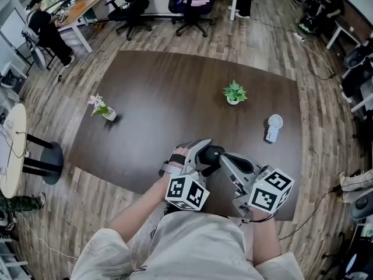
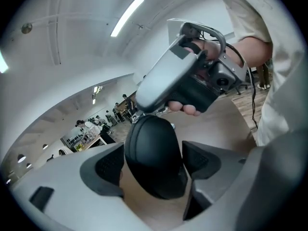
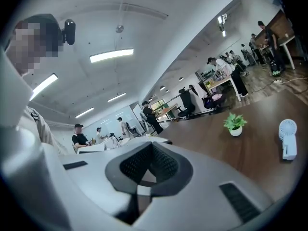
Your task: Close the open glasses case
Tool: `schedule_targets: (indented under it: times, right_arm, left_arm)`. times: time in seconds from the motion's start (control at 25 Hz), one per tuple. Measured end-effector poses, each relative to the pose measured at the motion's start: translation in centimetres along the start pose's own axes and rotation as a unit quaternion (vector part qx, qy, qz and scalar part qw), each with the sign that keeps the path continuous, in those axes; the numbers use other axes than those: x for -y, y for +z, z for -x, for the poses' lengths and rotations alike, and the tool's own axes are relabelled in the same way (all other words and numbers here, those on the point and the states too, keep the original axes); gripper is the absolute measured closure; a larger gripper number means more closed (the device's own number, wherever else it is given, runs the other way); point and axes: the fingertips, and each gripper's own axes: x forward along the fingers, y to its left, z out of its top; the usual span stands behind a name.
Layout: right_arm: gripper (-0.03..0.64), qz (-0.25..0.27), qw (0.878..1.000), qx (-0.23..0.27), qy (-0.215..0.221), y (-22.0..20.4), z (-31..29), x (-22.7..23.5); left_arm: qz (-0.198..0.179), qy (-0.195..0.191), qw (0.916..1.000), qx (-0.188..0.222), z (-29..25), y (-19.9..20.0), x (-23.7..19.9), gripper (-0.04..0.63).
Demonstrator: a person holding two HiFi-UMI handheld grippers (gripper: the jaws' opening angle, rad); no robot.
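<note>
The black glasses case [image 2: 154, 148] has its lid down and shows as a rounded dark shell. It sits between the jaws of my left gripper [image 2: 154, 163], whose pads [image 2: 108, 166] stand wide apart and clear of it. In the head view the case [image 1: 213, 154] is near the table's front edge, with the left gripper [image 1: 197, 151] at its left. My right gripper [image 1: 224, 157] points at the case from the right. In the left gripper view the right gripper's [image 2: 140, 113] tip meets the case's far end. Its jaws [image 3: 144, 174] are shut with nothing between them.
On the dark brown table [image 1: 175, 98] stand a small green plant [image 1: 234, 92], a white hand fan [image 1: 273, 127] and a little flower vase [image 1: 102, 108]. Office chairs, desks and people are beyond the table's far edge.
</note>
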Motion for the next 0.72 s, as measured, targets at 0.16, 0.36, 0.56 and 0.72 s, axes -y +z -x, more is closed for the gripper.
schedule_targets:
  times: [0.16,0.36,0.56,0.72]
  right_arm:
    - [0.617,0.012,1.0,-0.012,0.01,-0.4,0.1,-0.7]
    - [0.616,0.058,0.998,-0.032,-0.004,-0.5,0.7,-0.5]
    - [0.615,0.066,0.997,-0.033,-0.004,0.0,1.5,0.0]
    - [0.612,0.064,0.998,-0.023,0.01,0.6,1.6,-0.2]
  left_arm:
    - [-0.017,-0.025,0.9995,0.004,-0.5,0.7,0.6,0.221]
    - [-0.025,-0.037,0.999,0.01,-0.2,0.8,1.2,0.262]
    - [-0.036,-0.02,0.9988,0.027,0.8,1.4,0.1,0.296]
    - [-0.041,-0.012,0.9979,0.048,1.9,2.1,-0.2,0.301]
